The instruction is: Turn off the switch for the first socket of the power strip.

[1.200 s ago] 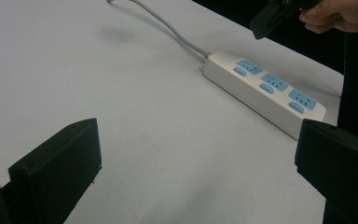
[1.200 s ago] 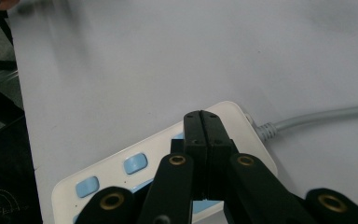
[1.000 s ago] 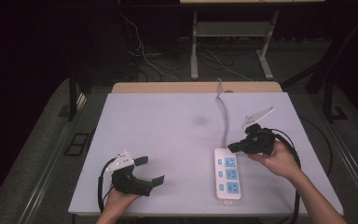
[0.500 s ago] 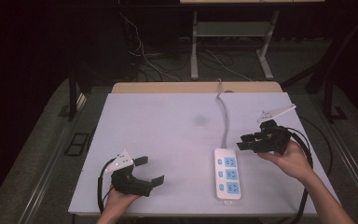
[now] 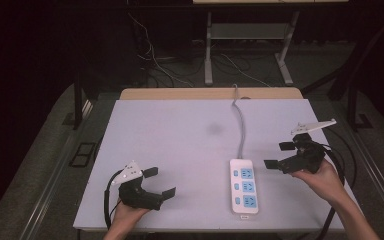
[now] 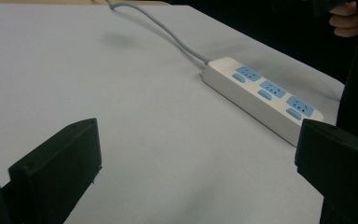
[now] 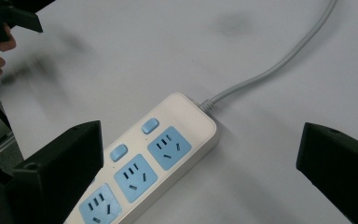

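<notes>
Since a second ago the right gripper point(image 5: 280, 155) has drawn back from the power strip point(image 5: 243, 185) toward the table's right edge, and its jaws have just been opening; they now stand wide apart with nothing between them. It sits just right of the strip's far end, apart from it. In the right gripper view that far end of the power strip point(image 7: 144, 161) lies between and beyond the two black jaws.

The left gripper point(image 5: 160, 182) has not shifted; it rests at the near left of the table point(image 5: 170, 130), jaws spread and empty, aimed toward the strip, which lies well apart from it.

The strip lies flat on the near right-centre of the table. Its long axis runs from the near edge toward the far edge, sockets facing up. Its grey cord point(image 5: 239, 120) leaves the far end and runs on to the table's far edge.
</notes>
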`<state>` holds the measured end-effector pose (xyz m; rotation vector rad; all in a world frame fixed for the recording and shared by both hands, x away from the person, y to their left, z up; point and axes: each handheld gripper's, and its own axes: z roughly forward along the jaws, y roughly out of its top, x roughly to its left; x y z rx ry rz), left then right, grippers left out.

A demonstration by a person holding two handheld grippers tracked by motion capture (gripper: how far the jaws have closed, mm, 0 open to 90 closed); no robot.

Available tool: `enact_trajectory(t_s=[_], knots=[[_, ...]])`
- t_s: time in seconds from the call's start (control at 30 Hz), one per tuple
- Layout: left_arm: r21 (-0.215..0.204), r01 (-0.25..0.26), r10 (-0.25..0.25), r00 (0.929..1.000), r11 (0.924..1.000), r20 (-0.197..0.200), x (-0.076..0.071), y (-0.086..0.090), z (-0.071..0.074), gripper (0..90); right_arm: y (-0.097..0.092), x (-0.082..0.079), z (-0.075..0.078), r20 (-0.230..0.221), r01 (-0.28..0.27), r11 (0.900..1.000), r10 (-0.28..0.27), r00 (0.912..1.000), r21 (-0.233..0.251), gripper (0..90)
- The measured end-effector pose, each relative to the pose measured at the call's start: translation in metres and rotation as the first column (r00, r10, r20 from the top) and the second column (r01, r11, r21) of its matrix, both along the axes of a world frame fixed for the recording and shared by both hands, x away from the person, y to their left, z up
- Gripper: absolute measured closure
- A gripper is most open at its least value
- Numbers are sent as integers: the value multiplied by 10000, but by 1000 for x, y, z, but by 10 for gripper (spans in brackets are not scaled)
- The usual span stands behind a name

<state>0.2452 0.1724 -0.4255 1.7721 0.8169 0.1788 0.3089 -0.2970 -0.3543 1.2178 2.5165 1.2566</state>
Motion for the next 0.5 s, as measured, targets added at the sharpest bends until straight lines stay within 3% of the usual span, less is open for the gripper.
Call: enact_trajectory(t_s=[0.27, 0.5], knots=[[-1, -13, 13, 10000, 10000, -18, 0, 0, 0, 0, -14, -14, -5, 85, 250, 9985, -254, 9996, 496, 3], [3, -28, 28, 10000, 10000, -25, 0, 0, 0, 0, -23, -27, -19, 52, 395, 9948, -402, 9992, 935, 3]])
